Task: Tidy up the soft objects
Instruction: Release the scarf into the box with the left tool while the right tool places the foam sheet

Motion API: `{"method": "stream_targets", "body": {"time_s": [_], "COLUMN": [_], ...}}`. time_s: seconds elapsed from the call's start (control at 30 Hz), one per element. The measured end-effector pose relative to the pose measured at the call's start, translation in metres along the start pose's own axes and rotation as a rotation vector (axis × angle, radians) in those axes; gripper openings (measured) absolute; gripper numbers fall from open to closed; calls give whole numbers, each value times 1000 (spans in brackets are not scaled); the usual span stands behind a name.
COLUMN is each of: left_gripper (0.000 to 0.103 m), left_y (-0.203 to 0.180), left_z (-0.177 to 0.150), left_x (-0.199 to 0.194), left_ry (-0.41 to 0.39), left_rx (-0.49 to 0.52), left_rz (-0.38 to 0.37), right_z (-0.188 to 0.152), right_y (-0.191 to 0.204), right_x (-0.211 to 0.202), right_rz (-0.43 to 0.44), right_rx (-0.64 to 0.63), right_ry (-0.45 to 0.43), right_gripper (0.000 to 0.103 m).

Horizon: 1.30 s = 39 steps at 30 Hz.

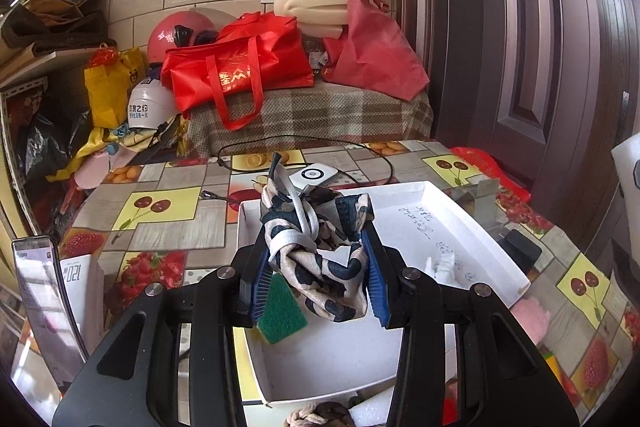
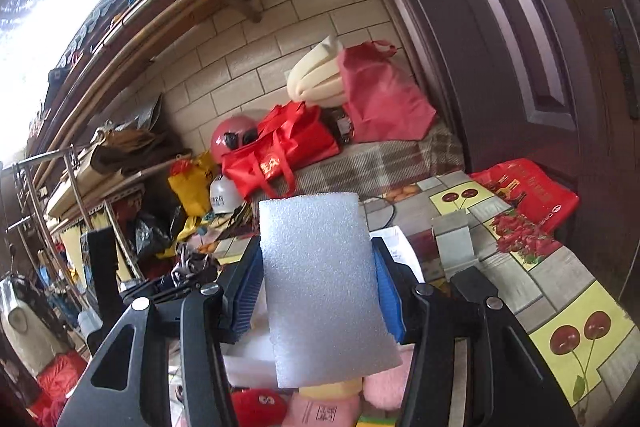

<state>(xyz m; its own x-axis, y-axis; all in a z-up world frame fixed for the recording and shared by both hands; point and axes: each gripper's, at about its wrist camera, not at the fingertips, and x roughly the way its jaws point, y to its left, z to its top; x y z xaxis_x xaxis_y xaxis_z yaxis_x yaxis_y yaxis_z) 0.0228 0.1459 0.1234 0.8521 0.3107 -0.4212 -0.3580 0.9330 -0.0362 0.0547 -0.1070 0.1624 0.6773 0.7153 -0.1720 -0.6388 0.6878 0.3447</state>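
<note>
In the left wrist view my left gripper (image 1: 318, 259) is shut on a knotted scarf (image 1: 320, 247), beige with dark blue patches and a silver band, held above a white box (image 1: 472, 227). A green and yellow sponge (image 1: 280, 311) lies in the box below the left finger. In the right wrist view my right gripper (image 2: 320, 279) is shut on a white foam block (image 2: 326, 287), held upright above the table. Below it lie a red plush (image 2: 256, 403), a pink plush (image 2: 384, 383) and a pink packet (image 2: 320, 411).
The fruit-pattern tablecloth (image 1: 168, 211) carries a white device with a black cable (image 1: 312, 175) and a black object (image 1: 520, 247). A phone (image 1: 40, 287) stands at the left. Red bags (image 1: 240, 67), helmets and foam sit on a plaid bench behind. A dark door (image 1: 520, 27) is on the right.
</note>
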Motion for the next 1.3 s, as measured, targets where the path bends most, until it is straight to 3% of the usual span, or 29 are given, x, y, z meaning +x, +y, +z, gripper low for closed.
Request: {"method": "stream_targets", "body": {"time_s": [0.2,0.3,0.43,0.53,0.8,0.97,1.0,1.03,1.07,1.1,1.17,1.3], "left_gripper": [40,40,40,40,43,58,67,81,88,100,103,103], "left_y": [6,14,29,28,21,23,23,24,25,25,25,28], "left_z": [5,7,3,-6,-13,-15,-14,-14,-13,-12,-10,-4], "left_x": [14,27,55,70,80,81,80,79,77,75,70,60], "left_ry": [9,36,129,176,204,203,200,192,179,166,149,106], "left_rx": [-2,-27,-109,-107,-107,-113,-113,-113,-111,-105,-92,-86], "left_rz": [19,4,-101,-107,-163,-126,-120,-112,-105,-91,-59,-48], "right_z": [1,-3,-17,-31,-55,-54,-52,-52,-50,-50,-48,-40], "right_y": [4,4,1,2,6,1,1,1,0,0,0,2], "right_x": [30,56,103,130,150,148,150,149,150,148,143,132], "right_rz": [14,22,39,47,20,-6,-10,-12,-11,-11,-17,-34], "right_rx": [28,53,80,110,148,167,168,169,172,174,172,164], "right_ry": [14,83,258,354,425,403,400,394,386,376,346,290], "right_gripper": [52,52,52,52,54,55,56,62,69,88,103,103]}}
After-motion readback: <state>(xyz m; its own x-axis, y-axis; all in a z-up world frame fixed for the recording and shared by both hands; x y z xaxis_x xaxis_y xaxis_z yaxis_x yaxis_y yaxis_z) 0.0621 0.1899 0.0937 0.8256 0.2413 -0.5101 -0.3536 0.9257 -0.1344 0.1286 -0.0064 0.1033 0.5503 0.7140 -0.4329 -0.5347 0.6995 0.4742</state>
